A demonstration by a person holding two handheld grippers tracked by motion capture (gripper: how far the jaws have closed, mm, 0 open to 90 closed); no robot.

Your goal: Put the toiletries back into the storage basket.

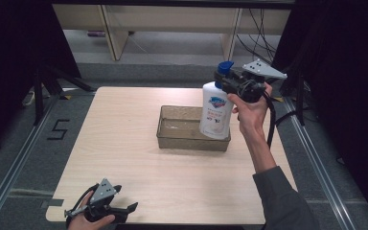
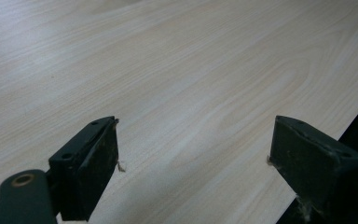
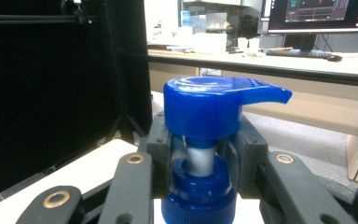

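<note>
here the right gripper (image 1: 226,80) is clamped on the neck of the bottle (image 1: 216,111), which hangs upright over the right end of the tray (image 1: 168,138), base just above it. the left gripper (image 1: 124,211) rests open and empty at the near table (image 1: 124,124) edge, well apart.

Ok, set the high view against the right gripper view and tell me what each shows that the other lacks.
High view alone: the clear tray on the table, the bottle's white body hanging over the tray's right end, and the left gripper with jaws open near the table's front edge. Right gripper view alone: the jaws closed around the bottle's neck under the blue pump head, and a desk with monitors behind. Both share the right gripper holding the bottle.
</note>
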